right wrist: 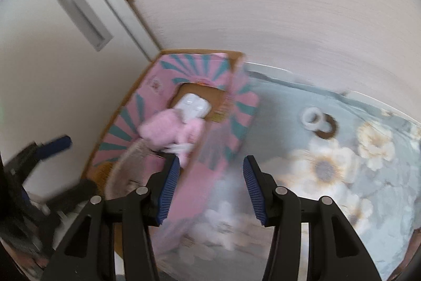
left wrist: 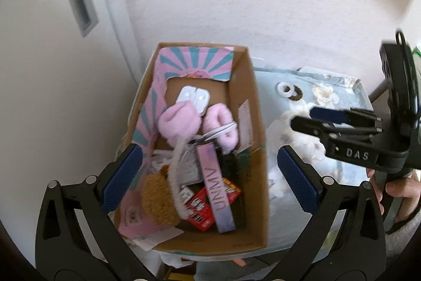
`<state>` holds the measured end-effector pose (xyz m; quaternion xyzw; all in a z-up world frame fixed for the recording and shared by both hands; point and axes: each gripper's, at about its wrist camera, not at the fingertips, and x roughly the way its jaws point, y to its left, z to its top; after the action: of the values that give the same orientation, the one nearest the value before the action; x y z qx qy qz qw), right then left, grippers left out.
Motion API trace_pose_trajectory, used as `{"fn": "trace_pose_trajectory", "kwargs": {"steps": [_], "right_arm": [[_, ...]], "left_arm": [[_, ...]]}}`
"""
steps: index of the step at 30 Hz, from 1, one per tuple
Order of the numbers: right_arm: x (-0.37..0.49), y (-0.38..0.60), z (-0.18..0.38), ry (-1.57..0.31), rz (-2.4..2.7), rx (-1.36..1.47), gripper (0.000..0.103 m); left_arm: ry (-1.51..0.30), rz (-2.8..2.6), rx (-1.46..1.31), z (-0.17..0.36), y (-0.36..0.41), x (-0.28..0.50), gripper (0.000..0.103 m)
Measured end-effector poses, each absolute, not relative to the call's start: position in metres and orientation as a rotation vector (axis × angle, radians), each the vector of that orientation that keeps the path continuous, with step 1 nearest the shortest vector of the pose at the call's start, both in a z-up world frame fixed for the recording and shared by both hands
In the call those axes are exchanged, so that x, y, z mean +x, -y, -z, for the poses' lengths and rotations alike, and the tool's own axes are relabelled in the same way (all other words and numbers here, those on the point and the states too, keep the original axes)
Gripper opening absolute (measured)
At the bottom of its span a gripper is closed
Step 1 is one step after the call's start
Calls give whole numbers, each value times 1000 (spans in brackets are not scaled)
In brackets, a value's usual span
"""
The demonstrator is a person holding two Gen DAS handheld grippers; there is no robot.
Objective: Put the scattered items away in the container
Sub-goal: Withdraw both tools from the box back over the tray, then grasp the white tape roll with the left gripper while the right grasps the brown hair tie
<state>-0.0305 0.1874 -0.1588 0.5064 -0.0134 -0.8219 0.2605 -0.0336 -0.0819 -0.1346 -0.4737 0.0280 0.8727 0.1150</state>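
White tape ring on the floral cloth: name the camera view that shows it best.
Right wrist view. The white tape ring lies open and large beside a brown ring. In the left wrist view it is smaller and farther off, though sharper.

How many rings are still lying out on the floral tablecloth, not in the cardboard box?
2: a white ring and a brown ring, touching side by side on the floral tablecloth right of the cardboard box. The grippers may hide others.

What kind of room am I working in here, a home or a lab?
Most likely a home. A floral tablecloth covers the table, set in a corner by a white door, and the cardboard box holds personal odds and ends such as pink socks and a plush toy.
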Motion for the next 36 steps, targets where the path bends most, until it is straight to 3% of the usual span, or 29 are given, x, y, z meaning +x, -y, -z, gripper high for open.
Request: {"fn": "trace_pose_trajectory", "kwargs": {"steps": [6,15,24,36], "right_arm": [[-24,-248,165,60,2278,1383,47],[-33,-319,168,107,2374,1386,47],[-64,-334,195,-64,2236,1337,47],[-115,-317,245,-123,2109,1249,47]], "left_arm": [[-75,-2496,-1365,130,46,-46,102],[-224,-2402,-1336,135,-35,-69,102],[-230,-2304,-1493,195,-107,-137,102],[-160,-2351,-1581,261,-125,-194,102]]}}
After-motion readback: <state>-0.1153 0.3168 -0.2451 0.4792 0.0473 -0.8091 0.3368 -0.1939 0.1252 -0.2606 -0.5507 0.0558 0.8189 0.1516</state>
